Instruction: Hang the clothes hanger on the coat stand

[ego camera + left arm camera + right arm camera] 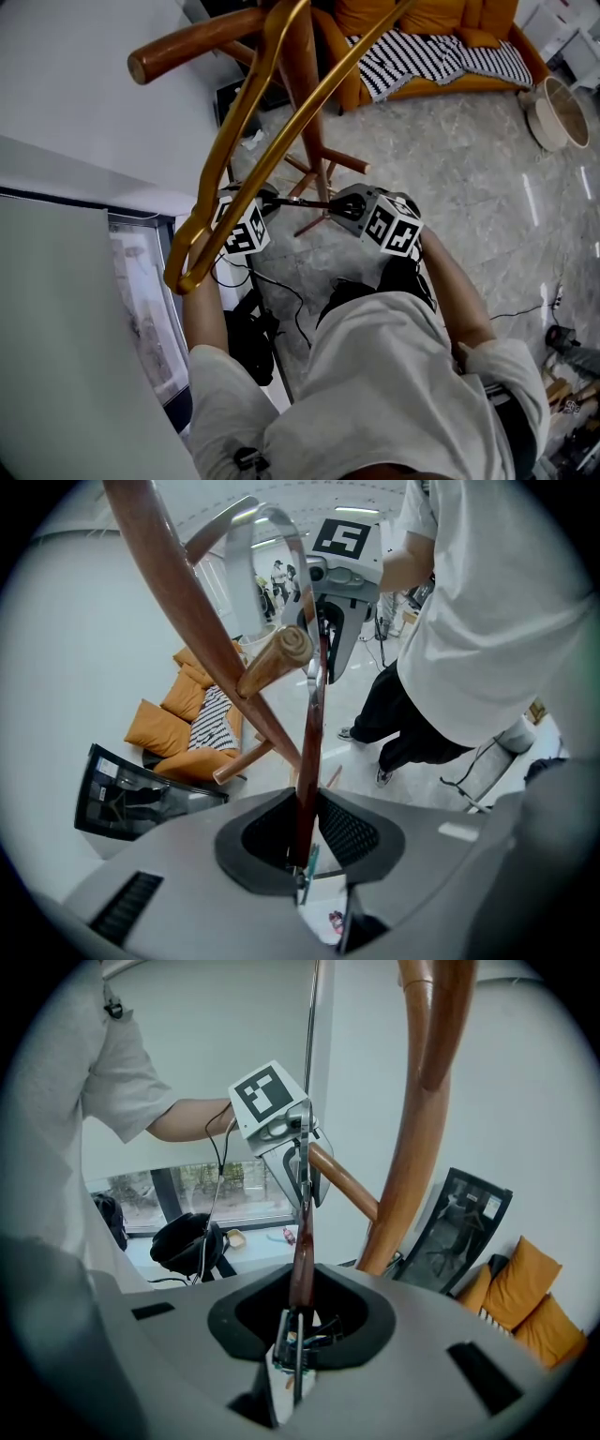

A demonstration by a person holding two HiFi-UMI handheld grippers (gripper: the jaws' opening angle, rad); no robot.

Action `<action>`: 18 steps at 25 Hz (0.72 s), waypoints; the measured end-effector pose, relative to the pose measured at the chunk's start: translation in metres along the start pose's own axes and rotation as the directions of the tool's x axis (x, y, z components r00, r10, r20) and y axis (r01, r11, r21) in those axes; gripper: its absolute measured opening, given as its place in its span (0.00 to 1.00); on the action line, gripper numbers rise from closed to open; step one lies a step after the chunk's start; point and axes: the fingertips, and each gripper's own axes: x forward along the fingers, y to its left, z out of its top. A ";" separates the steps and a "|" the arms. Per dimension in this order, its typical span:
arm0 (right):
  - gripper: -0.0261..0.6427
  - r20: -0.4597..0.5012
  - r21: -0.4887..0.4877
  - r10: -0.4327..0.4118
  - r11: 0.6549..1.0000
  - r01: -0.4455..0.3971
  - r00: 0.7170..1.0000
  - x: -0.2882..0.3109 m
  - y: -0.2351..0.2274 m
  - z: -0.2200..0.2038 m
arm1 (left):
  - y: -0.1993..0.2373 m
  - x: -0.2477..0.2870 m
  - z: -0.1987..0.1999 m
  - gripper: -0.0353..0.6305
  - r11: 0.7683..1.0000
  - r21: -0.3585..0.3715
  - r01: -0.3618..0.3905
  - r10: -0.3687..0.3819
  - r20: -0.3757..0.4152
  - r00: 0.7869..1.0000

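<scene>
Hanger [236,122] raised against the coat stand [298,56], its thin lower bar pinched by both the left gripper [267,199] and the right gripper [333,206]. Its metal hook [281,536] is near a peg [277,658] tip. Releasing too soon, or the bar twisting in the pinch, would likely drop it.

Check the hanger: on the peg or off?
Cannot tell: hook arcs by the peg tip, contact unclear; left gripper and right gripper clamp the hanger by its bar.

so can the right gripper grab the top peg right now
Probably not yet: the right gripper is shut on the hanger bar, so its jaws are full. The peg itself looks bare at its visible end.
</scene>
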 end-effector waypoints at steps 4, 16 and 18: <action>0.12 -0.002 0.013 0.000 1.000 0.000 1.000 0.002 -0.003 -0.005 | 0.003 0.005 0.000 0.16 1.000 0.005 0.006 -0.006 -0.006 1.000; 0.12 -0.003 0.012 -0.008 1.000 0.008 1.000 0.008 -0.006 -0.009 | 0.005 0.012 -0.005 0.17 1.000 -0.019 -0.014 0.014 -0.024 1.000; 0.12 -0.007 0.015 -0.009 1.000 0.009 1.000 0.010 -0.007 -0.012 | 0.005 0.014 -0.006 0.17 1.000 -0.026 -0.018 0.017 -0.030 0.999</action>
